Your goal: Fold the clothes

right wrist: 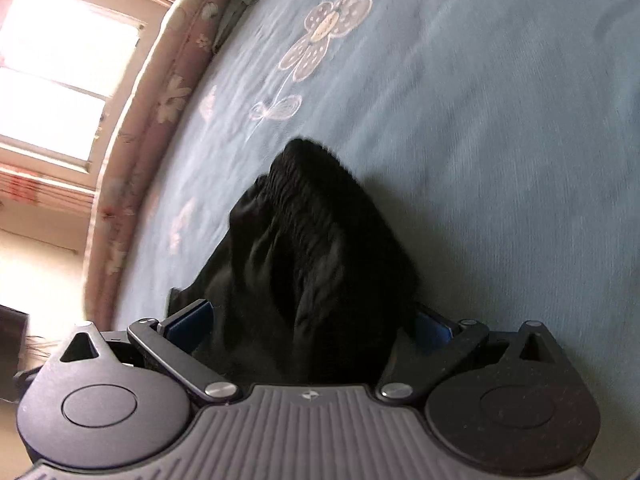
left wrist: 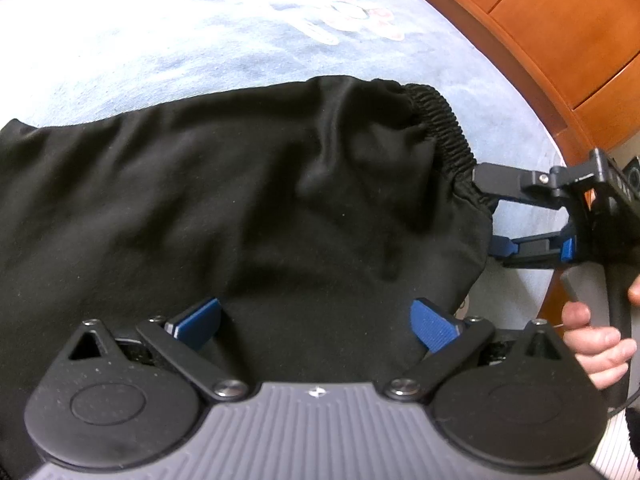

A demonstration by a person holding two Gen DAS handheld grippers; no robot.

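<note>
L gripper (left wrist: 316, 320): jaws spread wide, black garment (left wrist: 240, 200) bunched between the blue pads, grip can't tell; R gripper (right wrist: 310, 320): same, cloth fills the gap, can't tell; garment lies on blue bedspread (right wrist: 480, 120); elastic waistband (left wrist: 440, 124) at R gripper's side; wooden drawers (left wrist: 560, 40) beyond.

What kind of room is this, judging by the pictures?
Probably a bedroom: a black garment lies on a blue flowered bedsheet, with a wooden drawer unit and a curtained window nearby.

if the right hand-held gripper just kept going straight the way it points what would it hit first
The black garment itself: its bunched fabric already sits between the open fingers of the right hand-held gripper. Beyond lies the blue bedsheet.
</note>
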